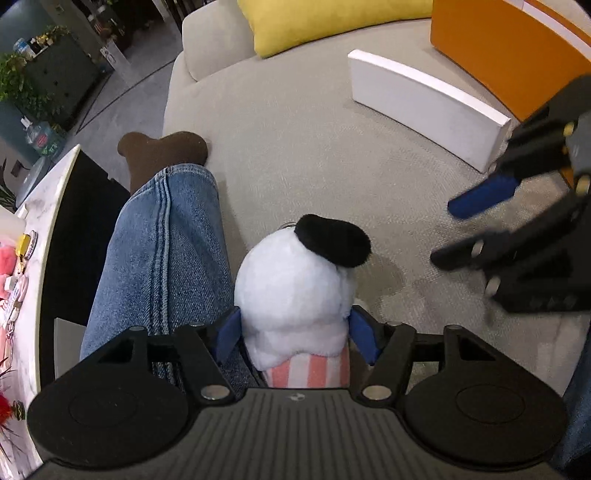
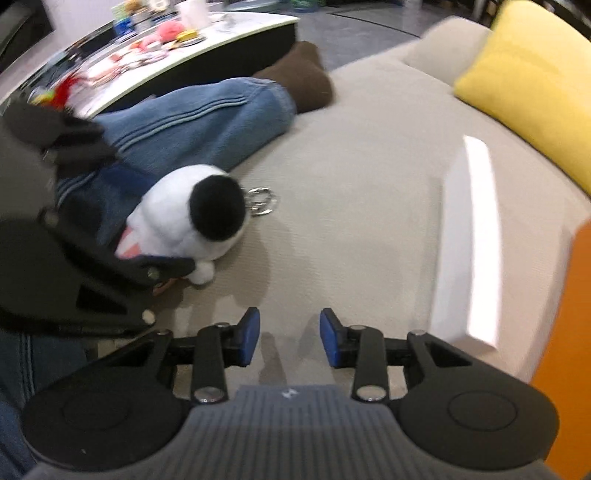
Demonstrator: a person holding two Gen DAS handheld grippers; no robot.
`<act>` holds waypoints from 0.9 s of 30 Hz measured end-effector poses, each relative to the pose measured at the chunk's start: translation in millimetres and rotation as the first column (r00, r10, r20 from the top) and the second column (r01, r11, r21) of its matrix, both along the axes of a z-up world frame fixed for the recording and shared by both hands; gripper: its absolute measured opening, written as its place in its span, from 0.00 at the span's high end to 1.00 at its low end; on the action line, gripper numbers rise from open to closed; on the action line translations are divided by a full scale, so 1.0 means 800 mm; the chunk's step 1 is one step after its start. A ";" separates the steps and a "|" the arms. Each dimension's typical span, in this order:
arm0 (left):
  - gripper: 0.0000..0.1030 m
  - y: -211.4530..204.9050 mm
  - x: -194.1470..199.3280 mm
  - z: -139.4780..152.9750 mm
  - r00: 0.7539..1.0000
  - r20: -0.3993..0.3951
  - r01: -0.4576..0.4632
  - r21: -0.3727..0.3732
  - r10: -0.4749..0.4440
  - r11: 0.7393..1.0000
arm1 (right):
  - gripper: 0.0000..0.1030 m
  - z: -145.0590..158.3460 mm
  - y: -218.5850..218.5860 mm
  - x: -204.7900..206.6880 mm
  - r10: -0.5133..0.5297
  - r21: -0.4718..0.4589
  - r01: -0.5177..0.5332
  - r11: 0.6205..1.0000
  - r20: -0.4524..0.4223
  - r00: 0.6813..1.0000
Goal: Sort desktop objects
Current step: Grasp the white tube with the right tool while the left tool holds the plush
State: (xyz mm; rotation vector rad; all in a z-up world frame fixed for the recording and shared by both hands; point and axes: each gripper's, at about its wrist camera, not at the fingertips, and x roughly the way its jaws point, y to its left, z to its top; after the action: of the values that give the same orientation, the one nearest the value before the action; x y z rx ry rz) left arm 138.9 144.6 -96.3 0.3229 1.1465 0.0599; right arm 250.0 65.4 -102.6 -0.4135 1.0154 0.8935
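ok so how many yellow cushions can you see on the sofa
1. The yellow cushion leans against the sofa backrest, beyond the white box. More could sit outside both views.

A yellow cushion (image 1: 317, 22) lies on the beige sofa (image 1: 295, 147) — denim-clad leg (image 1: 162, 251) alongside, brown sock (image 1: 162, 155) beyond.

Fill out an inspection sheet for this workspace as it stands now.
Surface: beige fabric sofa seat.
Job's things: white plush toy with black ear and pink-striped body, metal keyring attached; toy lies on the seat.
Clutter: white rectangular box, yellow cushion, orange panel.
Grippers: left hand-held gripper shut on the toy; right hand-held gripper open, holding nothing.
Cables: nothing seen.
Surroundings: person's jeans-clad leg, brown sock; white marble-top table with small colourful items.
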 end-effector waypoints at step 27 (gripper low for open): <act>0.39 0.056 0.094 0.023 0.959 0.039 -0.199 -0.618 0.282 0.761 | 0.59 0.034 -0.004 0.175 -0.200 -0.149 0.191 0.970 -0.049 0.979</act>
State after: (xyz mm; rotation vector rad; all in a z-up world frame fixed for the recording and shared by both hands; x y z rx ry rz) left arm 214.1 189.4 -77.9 -0.4092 1.0098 -0.0652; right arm 390.0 62.6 -75.4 -0.3996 1.1629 0.6621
